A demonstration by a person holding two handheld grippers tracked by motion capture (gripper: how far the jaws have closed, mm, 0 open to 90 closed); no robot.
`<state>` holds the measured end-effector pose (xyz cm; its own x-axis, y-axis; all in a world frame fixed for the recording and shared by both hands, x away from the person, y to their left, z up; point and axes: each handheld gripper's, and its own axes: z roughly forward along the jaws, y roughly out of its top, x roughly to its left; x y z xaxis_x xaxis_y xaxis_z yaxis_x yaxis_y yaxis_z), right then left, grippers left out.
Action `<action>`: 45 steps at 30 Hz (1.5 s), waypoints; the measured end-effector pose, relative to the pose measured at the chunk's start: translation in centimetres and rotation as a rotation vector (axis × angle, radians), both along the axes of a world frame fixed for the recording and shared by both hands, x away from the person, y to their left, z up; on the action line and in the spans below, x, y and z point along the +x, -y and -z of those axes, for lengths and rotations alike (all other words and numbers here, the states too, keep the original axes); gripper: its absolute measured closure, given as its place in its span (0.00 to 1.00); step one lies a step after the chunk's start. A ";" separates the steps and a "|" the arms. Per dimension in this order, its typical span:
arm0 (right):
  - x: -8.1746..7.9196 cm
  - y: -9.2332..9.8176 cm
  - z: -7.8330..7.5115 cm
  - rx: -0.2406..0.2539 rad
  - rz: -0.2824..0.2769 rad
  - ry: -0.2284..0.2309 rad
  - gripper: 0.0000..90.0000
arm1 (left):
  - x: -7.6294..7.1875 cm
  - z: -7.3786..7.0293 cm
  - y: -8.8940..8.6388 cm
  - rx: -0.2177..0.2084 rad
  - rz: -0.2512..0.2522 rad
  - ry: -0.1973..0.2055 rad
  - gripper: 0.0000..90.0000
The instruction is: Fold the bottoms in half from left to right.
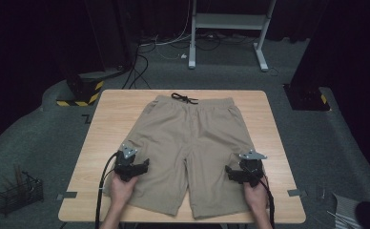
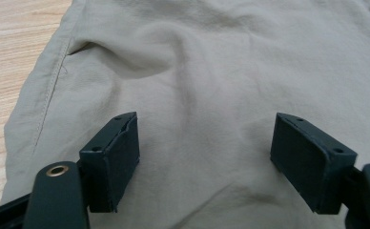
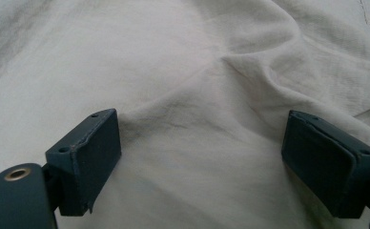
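While looking down on the wooden table (image 1: 111, 109), found the tan shorts (image 1: 192, 143) spread flat across most of it, waistband at the far side, both legs pointing to the near edge. Showed only soft wrinkles in the cloth, no fold made.

Held the left gripper (image 1: 144, 165) low over the outer part of the left leg, near the side seam and pocket slit. Held the right gripper (image 1: 231, 172) likewise over the right leg, close to its outer edge. Kept both sets of jaws spread wide, with bare fabric between the pads (image 2: 111, 157) and nothing pinched on either side.

Judged to be the approach to a first grasp, ahead of folding. Called next for lowering each gripper onto the cloth, gathering a ridge of fabric between the pads and closing firmly, both layers caught together so the leg lifted whole.

Left the black drawstring (image 1: 184, 98) knotted and untouched at the waistband, well apart from both hands.
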<state>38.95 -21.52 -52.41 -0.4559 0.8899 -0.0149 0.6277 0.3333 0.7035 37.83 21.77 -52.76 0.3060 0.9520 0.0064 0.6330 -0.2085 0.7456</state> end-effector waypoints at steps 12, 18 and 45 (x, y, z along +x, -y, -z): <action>0.0 0.0 0.0 0.001 -0.001 0.000 0.14 | 0.0 0.0 0.0 -0.001 -0.002 -0.001 0.28; -0.3 -0.4 0.0 -0.014 -0.020 0.016 0.15 | 0.1 0.0 0.0 -0.004 -0.001 -0.003 0.28; 5.4 -2.6 -3.4 0.112 -0.010 0.012 0.39 | 6.0 -2.7 0.3 -0.082 0.053 -0.034 0.36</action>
